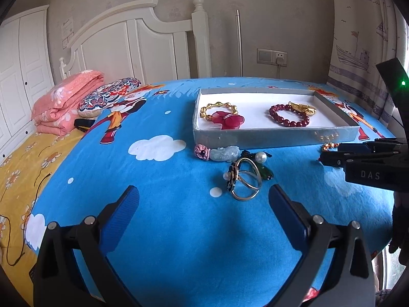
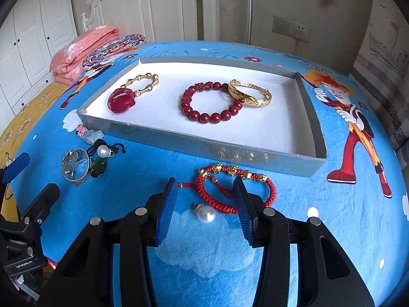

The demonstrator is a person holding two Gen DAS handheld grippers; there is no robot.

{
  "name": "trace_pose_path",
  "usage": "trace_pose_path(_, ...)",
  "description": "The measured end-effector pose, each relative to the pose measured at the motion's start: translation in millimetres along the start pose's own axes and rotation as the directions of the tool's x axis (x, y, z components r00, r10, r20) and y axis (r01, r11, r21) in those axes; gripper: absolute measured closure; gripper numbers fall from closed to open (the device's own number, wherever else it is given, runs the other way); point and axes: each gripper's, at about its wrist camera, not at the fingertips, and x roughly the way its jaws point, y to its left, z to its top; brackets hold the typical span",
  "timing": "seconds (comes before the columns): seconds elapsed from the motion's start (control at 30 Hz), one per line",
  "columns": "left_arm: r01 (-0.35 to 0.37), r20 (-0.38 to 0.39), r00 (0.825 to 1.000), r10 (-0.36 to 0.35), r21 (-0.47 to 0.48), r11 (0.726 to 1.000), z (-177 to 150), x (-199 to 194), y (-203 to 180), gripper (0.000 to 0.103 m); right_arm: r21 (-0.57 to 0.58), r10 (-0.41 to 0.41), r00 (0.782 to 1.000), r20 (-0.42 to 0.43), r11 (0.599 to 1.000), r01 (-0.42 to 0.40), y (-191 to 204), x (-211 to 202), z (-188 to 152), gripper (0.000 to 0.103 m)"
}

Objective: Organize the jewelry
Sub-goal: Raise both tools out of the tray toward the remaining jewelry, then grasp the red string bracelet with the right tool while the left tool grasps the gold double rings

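A grey tray with a white floor lies on the blue bedspread; it also shows in the left wrist view. In it lie a gold bead bracelet with a red flower, a dark red bead bracelet and a gold bangle. My right gripper is open, its jaws astride a red cord bracelet, with a pearl pendant just below. My left gripper is open just short of a silver ring brooch, beside a jade charm and a pearl.
A folded pink quilt and a patterned cushion lie at the far left by the white headboard. A green pendant lies beside the silver brooch. A curtain hangs at the right.
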Motion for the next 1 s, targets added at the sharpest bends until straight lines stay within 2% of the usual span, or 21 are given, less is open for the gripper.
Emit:
trace_pose_path(0.1, -0.001, -0.01, 1.0, 0.001, 0.0, 1.0, -2, 3, 1, 0.005, -0.025, -0.013, 1.0, -0.009, 1.0, 0.013, 3, 4, 3, 0.062)
trace_pose_path(0.17, -0.002, -0.004, 1.0, 0.002, -0.008, 1.0, -1, 3, 3, 0.005, -0.049, -0.002, 1.0, -0.003, 0.999, 0.002, 6, 2, 2, 0.075)
trace_pose_path(0.2, -0.002, -0.005, 1.0, 0.002, -0.012, 1.0, 0, 3, 5, 0.005, -0.061, -0.006, 1.0, 0.007, 0.998, 0.006, 8, 1, 0, 0.092)
trace_pose_path(0.23, -0.001, -0.01, 1.0, 0.001, -0.016, 1.0, 0, 5, 6, 0.005, -0.071, -0.016, 1.0, 0.016, 0.997, 0.017, 9, 0, -3, 0.096)
trace_pose_path(0.4, 0.024, -0.062, 0.998, -0.027, -0.05, 0.998, 0, 15, 9, 0.005, -0.098, -0.038, 0.996, 0.075, 0.994, 0.046, 13, -11, -9, 0.097)
trace_pose_path(0.63, 0.035, -0.076, 0.996, -0.039, -0.061, 0.998, 7, 21, 2, 0.007, -0.008, -0.057, 0.984, 0.169, 0.998, 0.059, -5, -33, -14, 0.097)
trace_pose_path(0.67, 0.038, -0.082, 0.996, -0.042, -0.057, 0.998, 8, 23, 0, 0.01, 0.01, -0.05, 0.984, 0.172, 0.999, 0.049, -9, -35, -16, 0.097)
trace_pose_path(0.77, 0.032, -0.078, 0.996, -0.035, -0.047, 0.998, 12, 25, -8, 0.029, 0.038, -0.043, 0.983, 0.178, 0.999, 0.037, -14, -36, -23, 0.097)
trace_pose_path(0.87, 0.044, -0.074, 0.996, -0.047, -0.036, 0.998, 19, 29, -14, 0.035, 0.048, -0.04, 0.981, 0.188, 0.998, 0.032, -15, -37, -28, 0.097)
trace_pose_path(0.97, 0.062, -0.101, 0.993, -0.064, -0.025, 0.998, 18, 37, -19, 0.051, 0.061, -0.039, 0.981, 0.192, 0.998, 0.027, -20, -37, -29, 0.097)
trace_pose_path(1.0, 0.07, -0.105, 0.992, -0.072, -0.023, 0.997, 17, 38, -19, 0.053, 0.068, -0.039, 0.98, 0.196, 0.997, 0.026, -21, -38, -30, 0.097)
